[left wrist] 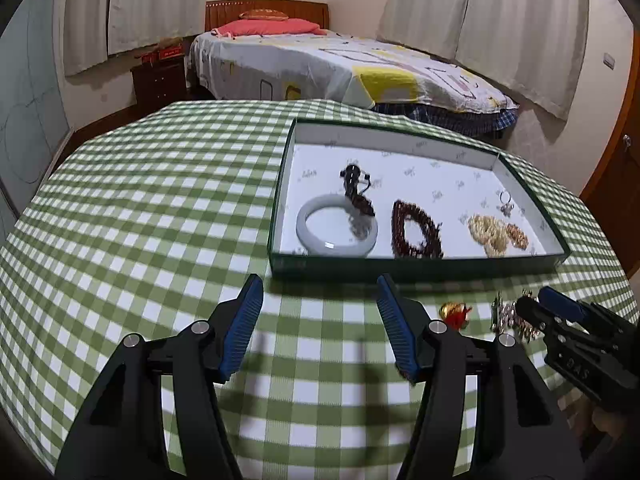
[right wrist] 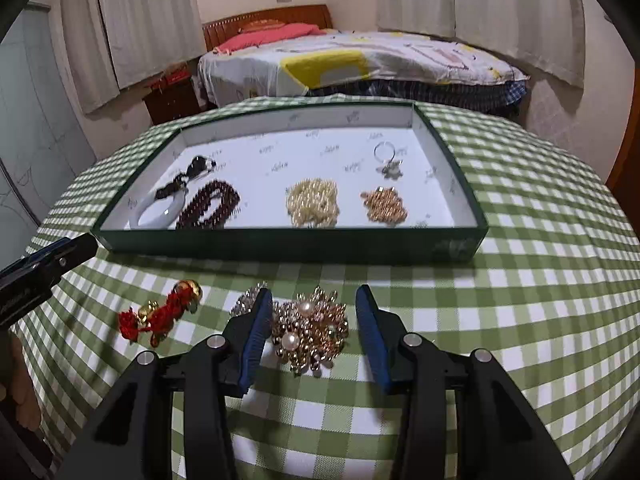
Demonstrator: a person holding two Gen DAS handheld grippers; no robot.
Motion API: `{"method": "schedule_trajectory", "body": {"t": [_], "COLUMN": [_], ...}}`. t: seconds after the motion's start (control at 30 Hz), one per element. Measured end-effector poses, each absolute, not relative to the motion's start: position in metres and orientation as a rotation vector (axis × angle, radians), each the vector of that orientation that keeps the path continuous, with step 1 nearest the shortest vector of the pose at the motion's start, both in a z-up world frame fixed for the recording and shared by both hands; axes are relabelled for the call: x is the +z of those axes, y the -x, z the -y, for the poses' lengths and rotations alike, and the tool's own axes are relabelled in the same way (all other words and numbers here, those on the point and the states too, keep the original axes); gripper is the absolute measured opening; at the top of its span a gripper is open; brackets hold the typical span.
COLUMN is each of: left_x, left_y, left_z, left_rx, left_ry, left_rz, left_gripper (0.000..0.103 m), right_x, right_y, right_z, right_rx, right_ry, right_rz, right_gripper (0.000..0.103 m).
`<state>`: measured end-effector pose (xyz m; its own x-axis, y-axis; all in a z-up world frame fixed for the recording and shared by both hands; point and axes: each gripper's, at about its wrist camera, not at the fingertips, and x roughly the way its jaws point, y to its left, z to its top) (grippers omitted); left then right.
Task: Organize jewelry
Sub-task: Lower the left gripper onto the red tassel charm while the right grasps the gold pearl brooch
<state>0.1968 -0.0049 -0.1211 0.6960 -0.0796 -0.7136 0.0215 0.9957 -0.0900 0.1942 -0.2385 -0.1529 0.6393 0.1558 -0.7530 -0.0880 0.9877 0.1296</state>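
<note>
1. Right wrist view: right claw (right wrist: 310,322) wide, pads straddling but not pressing the gold-and-pearl bead cluster (right wrist: 310,330) on the checked tabletop (right wrist: 520,300).
2. Red-gold charm (right wrist: 162,312) beside it; green tray (right wrist: 280,242) beyond holds white bangle (right wrist: 154,212), dark beads (right wrist: 210,204), pearls (right wrist: 312,202).
3. Left claw (left wrist: 320,320) wide, empty.
4. Tray print unreadable.

Even indoor light from overhead, moderately bright, warm cast. Soft double shadows fall on the checked tabletop (left wrist: 160,220) below each tool. Small glare spot on the white bangle (left wrist: 337,232). Strong fisheye bending; dark vignette in the corners. Tabletop checks near the lower edge smear with slight blur; curtains (right wrist: 516,12) closed.
</note>
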Motion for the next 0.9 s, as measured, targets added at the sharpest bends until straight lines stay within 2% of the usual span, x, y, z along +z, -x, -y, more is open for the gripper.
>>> {"method": "schedule_trajectory", "body": {"t": [0.33, 0.4, 0.53, 0.9], "left_x": [-0.132, -0.133, -0.135, -0.138], "left_y": [-0.186, -0.187, -0.186, -0.179], "left_z": [0.009, 0.010, 0.015, 0.039], "left_rx": [-0.061, -0.065, -0.081, -0.152], "left_ry": [0.065, 0.063, 0.058, 0.027], "left_rz": [-0.829, -0.834, -0.841, -0.858], "left_gripper": [0.057, 0.057, 0.057, 0.057], "right_x": [-0.158, -0.157, -0.156, -0.156], "right_y": [-0.190, -0.189, -0.184, -0.173], "right_z": [0.227, 0.229, 0.235, 0.257], "right_rx": [0.162, 0.162, 0.164, 0.116], "right_ry": [-0.053, -0.059, -0.076, -0.106], "right_rz": [-0.895, -0.895, -0.888, -0.879], "right_gripper": [0.047, 0.043, 0.027, 0.025]}}
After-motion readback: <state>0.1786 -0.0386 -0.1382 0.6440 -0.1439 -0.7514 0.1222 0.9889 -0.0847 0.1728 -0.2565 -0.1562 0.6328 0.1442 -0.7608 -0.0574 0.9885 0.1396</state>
